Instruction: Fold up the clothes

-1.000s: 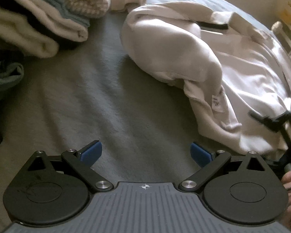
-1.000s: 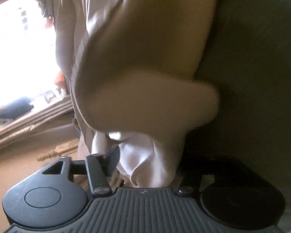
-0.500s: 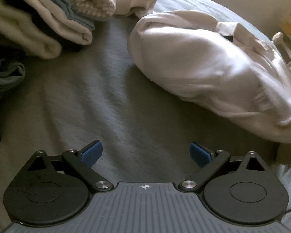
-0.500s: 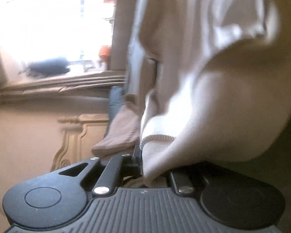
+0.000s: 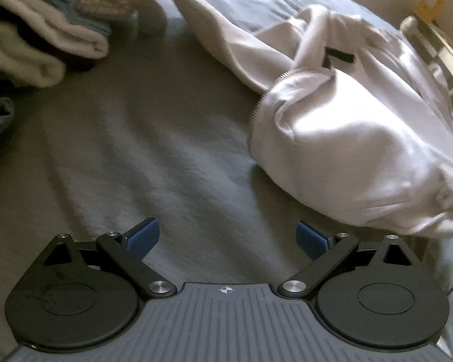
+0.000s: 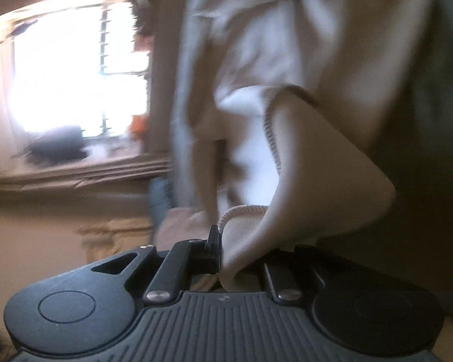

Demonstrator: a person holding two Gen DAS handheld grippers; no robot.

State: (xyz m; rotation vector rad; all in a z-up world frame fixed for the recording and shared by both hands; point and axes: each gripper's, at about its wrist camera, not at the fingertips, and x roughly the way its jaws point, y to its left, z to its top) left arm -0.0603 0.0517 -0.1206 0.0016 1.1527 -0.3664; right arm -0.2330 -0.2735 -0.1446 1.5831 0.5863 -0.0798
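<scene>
A pale zip-up sweatshirt (image 5: 347, 138) lies bunched on the grey bed cover (image 5: 154, 150), to the right in the left wrist view, its zipper teeth showing along one edge. One sleeve stretches up and left toward the folded pile. My left gripper (image 5: 228, 236) hovers open over bare cover, left of and below the sweatshirt, with nothing between its blue pads. In the right wrist view my right gripper (image 6: 226, 259) is shut on a ribbed edge of the same sweatshirt (image 6: 311, 163), which hangs up in front of the lens and hides the right finger.
A pile of folded clothes (image 5: 45, 30) sits at the upper left of the bed. A metal bed frame (image 5: 438, 42) shows at the far right. The right wrist view takes in a bright window (image 6: 75, 69) and a carved cream panel (image 6: 111, 238) below it.
The sweatshirt has been pulled and reshaped: its bulk slid right and down, the zipper edge now shows, and a sleeve is drawn out. The right gripper swung while holding the cloth. The left stayed open.
</scene>
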